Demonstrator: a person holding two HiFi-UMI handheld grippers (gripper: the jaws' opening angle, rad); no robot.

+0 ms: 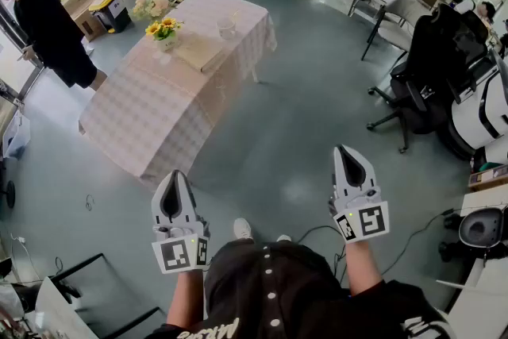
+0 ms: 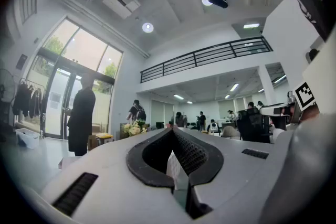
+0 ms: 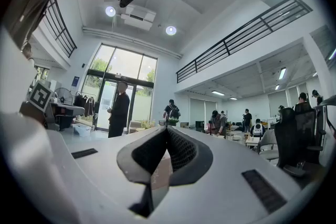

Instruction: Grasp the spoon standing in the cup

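far from the tabletop (image 1: 143,115) at upper left, with left gripper (image 1: 174,185) and right gripper (image 1: 350,156) jaws pressed together, empty. best to step closer, spread one pair, descend over the cup (image 1: 227,28).

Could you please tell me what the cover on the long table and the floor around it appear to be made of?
The tablecloth looks like woven fabric, matte, in a pale pink check: it hangs in soft folds at the corners. The floor looks hard and smooth, grey-green with a faint sheen of reflected light. It may be sealed concrete or a coating; the view leaves that open.
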